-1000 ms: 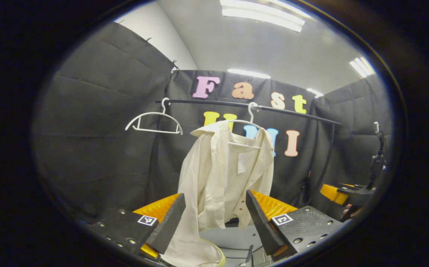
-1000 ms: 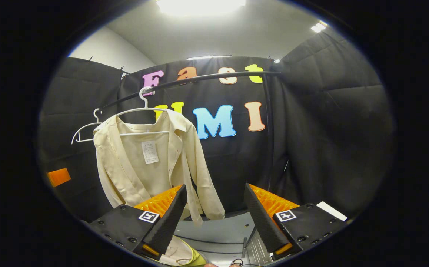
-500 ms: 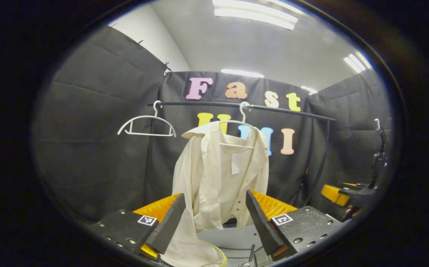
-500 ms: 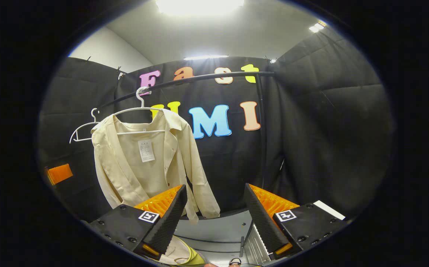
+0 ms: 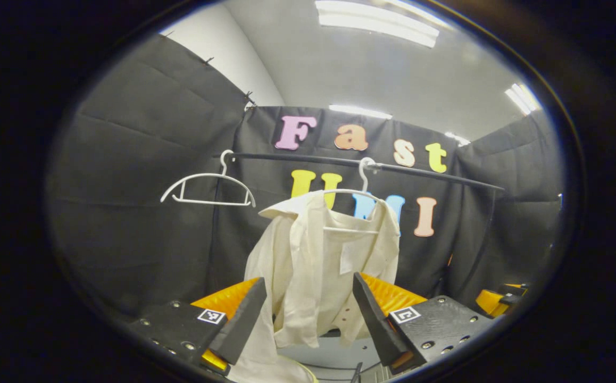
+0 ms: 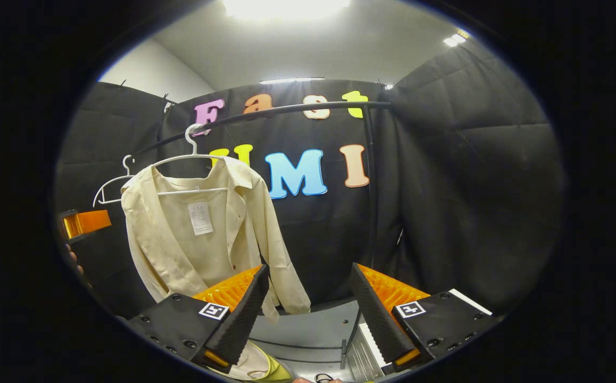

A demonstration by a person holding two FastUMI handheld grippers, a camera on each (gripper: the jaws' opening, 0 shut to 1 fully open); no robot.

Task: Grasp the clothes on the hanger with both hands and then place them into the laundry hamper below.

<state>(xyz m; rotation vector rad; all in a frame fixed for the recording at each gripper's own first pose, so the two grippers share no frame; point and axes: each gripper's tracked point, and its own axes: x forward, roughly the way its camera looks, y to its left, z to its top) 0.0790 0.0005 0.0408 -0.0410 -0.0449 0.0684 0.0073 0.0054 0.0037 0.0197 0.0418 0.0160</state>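
A cream shirt (image 5: 321, 271) hangs on a white hanger (image 5: 364, 183) hooked over a black rail (image 5: 419, 173). In the right gripper view the same shirt (image 6: 201, 234) hangs at the left on its hanger (image 6: 191, 154). My left gripper (image 5: 308, 314) stands open in front of the shirt's lower half, apart from the cloth. My right gripper (image 6: 308, 314) is open, to the right of the shirt, with nothing between its fingers. The hamper's yellow-green rim (image 6: 273, 367) shows low down with pale cloth in it. The left gripper (image 6: 84, 222) shows again at the far left edge.
A second, bare white hanger (image 5: 207, 186) hangs on the rail to the left of the shirt. The rail's upright post (image 6: 369, 181) stands right of the shirt. Grey floor (image 6: 308, 330) lies below. The right gripper (image 5: 499, 298) shows at the far right edge.
The left gripper view has dropped a little and neared the shirt, which now spans the gap between its fingers. In the right gripper view the shirt has slid left and the left gripper has risen.
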